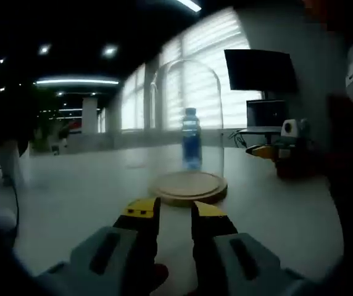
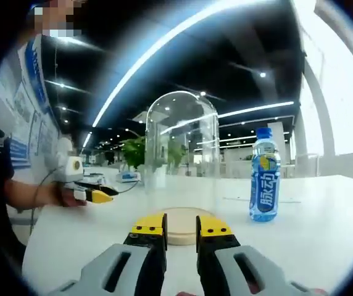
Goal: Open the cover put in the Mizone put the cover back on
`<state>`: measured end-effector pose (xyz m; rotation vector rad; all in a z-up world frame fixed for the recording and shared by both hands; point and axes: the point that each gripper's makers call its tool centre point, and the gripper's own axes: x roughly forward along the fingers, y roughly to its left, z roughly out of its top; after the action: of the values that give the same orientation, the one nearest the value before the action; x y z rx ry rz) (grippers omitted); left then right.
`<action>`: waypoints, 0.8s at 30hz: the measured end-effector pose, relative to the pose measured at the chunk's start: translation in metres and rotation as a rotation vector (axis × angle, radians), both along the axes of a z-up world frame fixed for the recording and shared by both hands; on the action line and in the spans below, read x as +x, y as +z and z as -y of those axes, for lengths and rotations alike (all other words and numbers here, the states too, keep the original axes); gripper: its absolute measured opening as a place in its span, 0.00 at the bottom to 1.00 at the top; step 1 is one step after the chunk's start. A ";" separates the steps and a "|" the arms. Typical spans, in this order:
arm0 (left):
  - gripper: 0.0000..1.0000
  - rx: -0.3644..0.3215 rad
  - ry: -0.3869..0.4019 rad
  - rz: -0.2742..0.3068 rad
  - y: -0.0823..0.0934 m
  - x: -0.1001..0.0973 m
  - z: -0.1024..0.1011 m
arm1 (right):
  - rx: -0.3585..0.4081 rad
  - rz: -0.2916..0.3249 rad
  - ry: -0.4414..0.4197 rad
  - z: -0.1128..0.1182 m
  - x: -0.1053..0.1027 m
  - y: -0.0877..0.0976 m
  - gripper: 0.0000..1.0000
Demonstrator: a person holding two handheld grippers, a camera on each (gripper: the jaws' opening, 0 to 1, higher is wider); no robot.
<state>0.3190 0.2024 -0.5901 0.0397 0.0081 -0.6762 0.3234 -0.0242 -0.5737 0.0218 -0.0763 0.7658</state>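
Mizone bottle (image 2: 265, 175) stands upright on the white table (image 2: 324, 240) at the right of the right gripper view, blue-labelled and capped, well apart from the glass dome cover (image 2: 182, 154) that rises at the centre of that frame over a round wooden base (image 2: 179, 223). In the left gripper view the bottle (image 1: 191, 138) shows at centre through the clear dome (image 1: 189, 123), which sits on its wooden base (image 1: 189, 187) in the middle of the frame; seen from this side the bottle looks as if it were inside, but the right gripper view places it outside, beside the dome. The left gripper (image 1: 175, 213) at the bottom centre of its view has its yellow-tipped jaws narrow, nearly together and holding nothing. The right gripper (image 2: 181, 228) at the bottom centre of its view is likewise narrow and empty, its tips just short of the wooden base. The cover is not yet lifted. The main risk is the glass: smooth, curved walls give narrow jaws little to bite, so a grip on the side may slip and drop or tip the dome. Lifting at a tilt could drag the base along. The tall bottle may topple if it is pinched off-centre or knocked against the dome's rim. At the left of the right gripper view, a person's hand (image 2: 65, 194) holds the other gripper near the table edge.
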 end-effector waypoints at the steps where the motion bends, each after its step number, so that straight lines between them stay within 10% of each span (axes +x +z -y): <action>1: 0.15 0.000 -0.002 0.000 0.000 0.000 0.001 | -0.001 0.001 0.000 0.000 0.000 0.000 0.13; 24: 0.14 0.007 -0.007 -0.006 -0.002 -0.001 0.002 | -0.002 0.002 -0.002 0.000 -0.001 0.000 0.13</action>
<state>0.3179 0.2005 -0.5918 0.0444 0.0160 -0.6833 0.3225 -0.0241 -0.5734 0.0196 -0.0775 0.7642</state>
